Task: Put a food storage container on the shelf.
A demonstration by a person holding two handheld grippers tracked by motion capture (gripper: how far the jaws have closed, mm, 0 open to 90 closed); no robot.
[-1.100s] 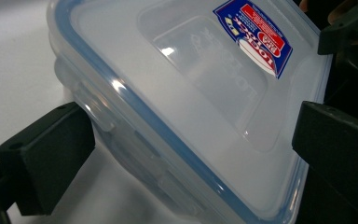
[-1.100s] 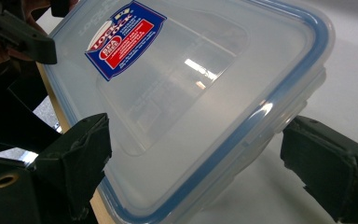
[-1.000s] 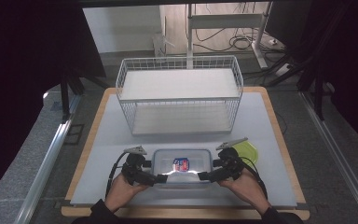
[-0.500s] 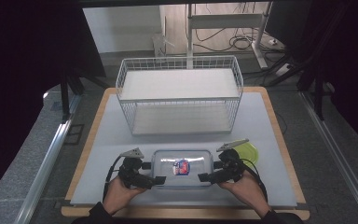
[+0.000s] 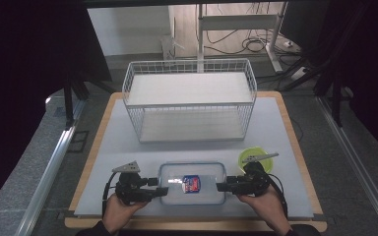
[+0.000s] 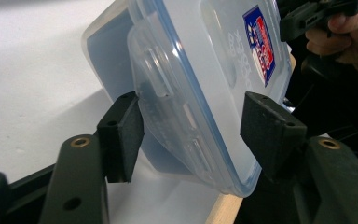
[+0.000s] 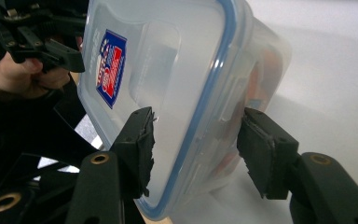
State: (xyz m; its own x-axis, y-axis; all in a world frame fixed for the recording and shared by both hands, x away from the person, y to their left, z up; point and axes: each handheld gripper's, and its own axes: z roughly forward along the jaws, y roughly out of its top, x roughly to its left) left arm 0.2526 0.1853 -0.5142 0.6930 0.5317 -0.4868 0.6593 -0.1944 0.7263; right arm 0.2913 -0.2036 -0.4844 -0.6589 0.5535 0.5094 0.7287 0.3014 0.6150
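Here the clear plastic box (image 5: 192, 183) with a blue-rimmed lid and a red-and-blue label lies flat on the white mat (image 5: 118, 147), at the near edge, in front of the wire basket (image 5: 189, 101).

Left gripper (image 5: 162, 191): at the box's left end. Jaws have just been closing, with that end between them. In the left gripper view (image 6: 189, 128) one pad touches the side clasp; the other pad stands just beside the lid rim, and whether it touches I cannot tell. Jaws roughly half open, so a firm grip is not confirmed.

Right gripper (image 5: 220, 187): at the box's right end, opposite the left one. Jaws likewise have just been closing around the box. In the right gripper view (image 7: 196, 140) one pad lies against the lid face, the other against the box wall near the clasp; grasping the box's end.

Green bowl (image 5: 254, 158) sits just right of the box, behind the right gripper, between box and basket.
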